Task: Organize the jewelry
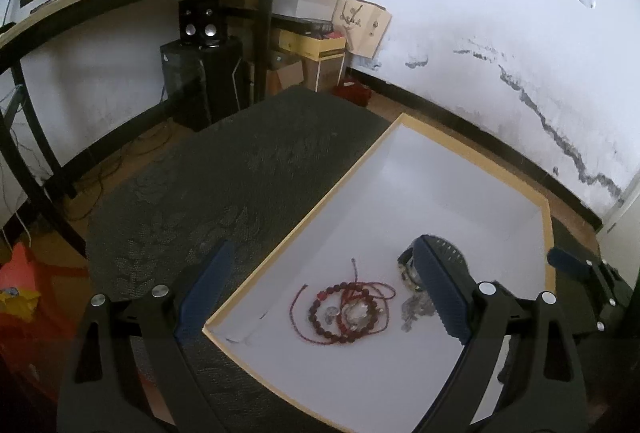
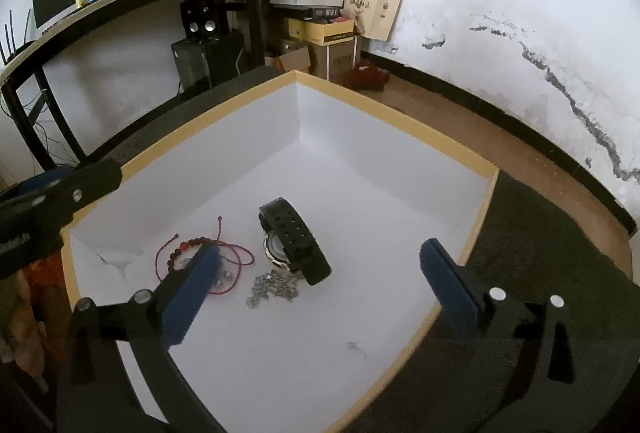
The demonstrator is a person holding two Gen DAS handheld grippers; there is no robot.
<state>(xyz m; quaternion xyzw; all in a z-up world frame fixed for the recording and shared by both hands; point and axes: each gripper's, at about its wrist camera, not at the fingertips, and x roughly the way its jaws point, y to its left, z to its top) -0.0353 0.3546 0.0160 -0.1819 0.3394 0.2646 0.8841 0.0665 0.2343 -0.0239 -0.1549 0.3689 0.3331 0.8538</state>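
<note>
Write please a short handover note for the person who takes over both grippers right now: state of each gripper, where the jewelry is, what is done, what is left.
Left gripper: open, holding nothing, above the near left part of the white tray.
Right gripper: open, holding nothing, above the tray's middle.
Jewelry: red bead bracelets with cords, silver chain and black watch all lie close together on the tray floor; the cords are tangled.
Done: every visible piece is inside the tray.
Left: whether further sorting is wanted, I cannot tell; probably separate the bracelets.
</note>
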